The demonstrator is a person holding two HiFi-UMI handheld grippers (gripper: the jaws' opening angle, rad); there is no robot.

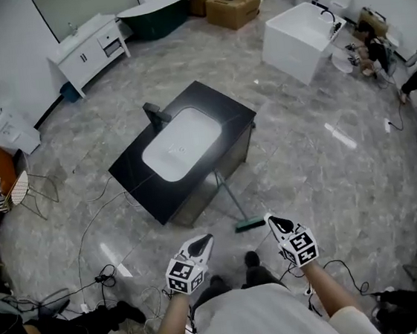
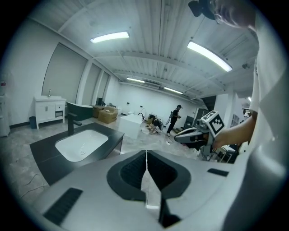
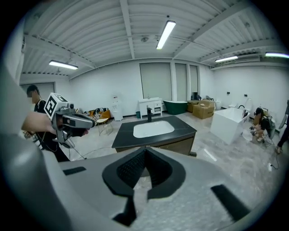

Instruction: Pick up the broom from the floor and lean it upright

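**Ana:** While both hands are up near the waist, where is the broom [image 1: 230, 198]?

**Ben:** It is at twelve o'clock from the person, just in front of the shoes. Its green end is on the floor [image 1: 320, 157]. The handle slants up toward eleven o'clock and seems to touch the side of the black sink cabinet [image 1: 209, 102]. I judge that the leaning is done.

**Ana:** And the grippers?

**Ben:** The left gripper [image 1: 204, 239] has its jaws pressed together with nothing between them. The right gripper [image 1: 271, 221] is the same, closed and empty. Neither one touches the broom.

**Ana:** What can go wrong from here?

**Ben:** The floor looks polished, so the green end may slide away and the handle may fall down along the cabinet. The lean is also rather flat, which makes this more likely. The shoes are very near the green end, and one step forward could kick it. A cable [image 1: 94, 276] lies at nine o'clock and could catch a foot.

**Ana:** Any containers?

**Ben:** The white basin [image 1: 183, 143] in the cabinet looks empty. Far away at twelve o'clock stand cardboard boxes [image 1: 235, 6], and something pale lies on one of them. At one o'clock is a white bathtub [image 1: 295, 36]. I cannot tell what is inside it.
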